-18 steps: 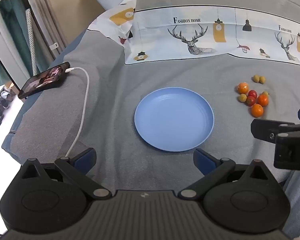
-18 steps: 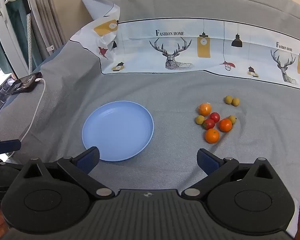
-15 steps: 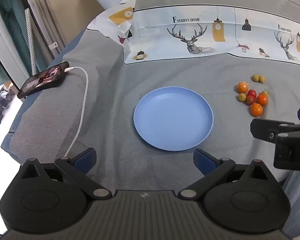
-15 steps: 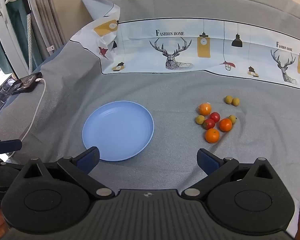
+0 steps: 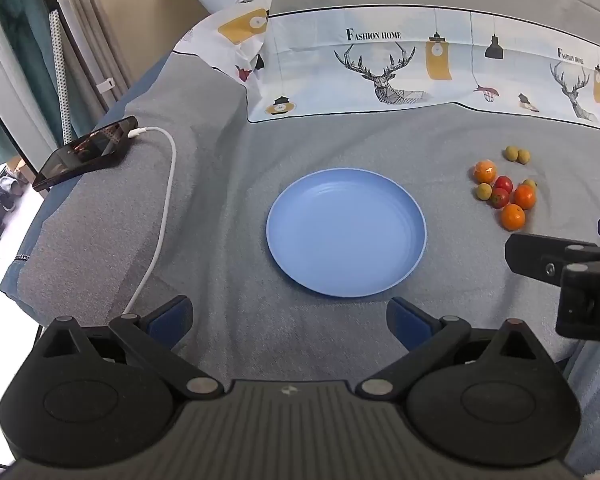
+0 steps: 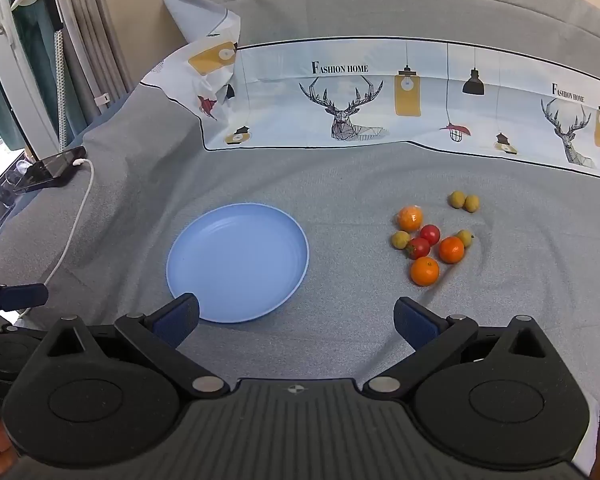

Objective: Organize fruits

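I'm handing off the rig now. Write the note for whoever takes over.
Left gripper: open, holds nothing, aimed at the plate.
Right gripper: open, holds nothing, between plate and fruits.
Plate: bare, on the grey cloth.
Fruits: three oranges, two tomatoes and four small yellow-green ones, all on the cloth right of the plate.
Done: nothing.
Left: sort every fruit, likely onto the plate.

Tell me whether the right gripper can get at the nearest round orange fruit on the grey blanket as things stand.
Probably yes. The right gripper is open and empty, and the nearest round orange fruit lies ahead of it with only bare grey blanket between. The red tomato crowds its far side.
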